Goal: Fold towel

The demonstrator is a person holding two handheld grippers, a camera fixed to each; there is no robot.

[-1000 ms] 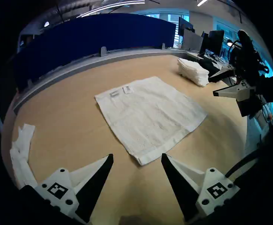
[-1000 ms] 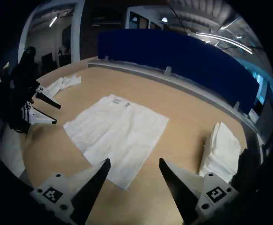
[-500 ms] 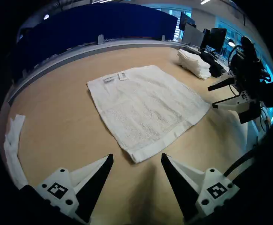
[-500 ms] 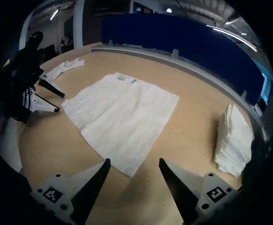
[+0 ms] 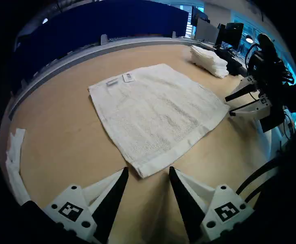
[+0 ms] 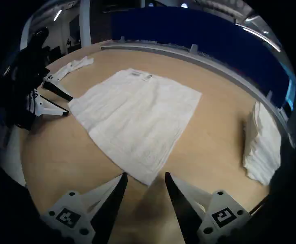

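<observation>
Your towel (image 5: 156, 114) lies flat on the table (image 5: 58, 122), one layer, labels (image 5: 121, 78) at the far edge. Left gripper (image 5: 146, 179) has its jaws part open, a narrowish gap, with one near corner sitting right between the tips, not pinched yet. Right gripper (image 6: 145, 178) is the same story at the other near corner.

What I'd worry about: come in too flat and the tips shove the hem forward, so the corner bunches instead of sliding in. Close too high and you nip air. Close too shallow and the thick hem slips out mid-lift. And if one hand grabs deeper than the other, the fold goes skew — edges won't meet at the label side. The table looks slick too, so the whole towel may drag rather than fold over.
</observation>
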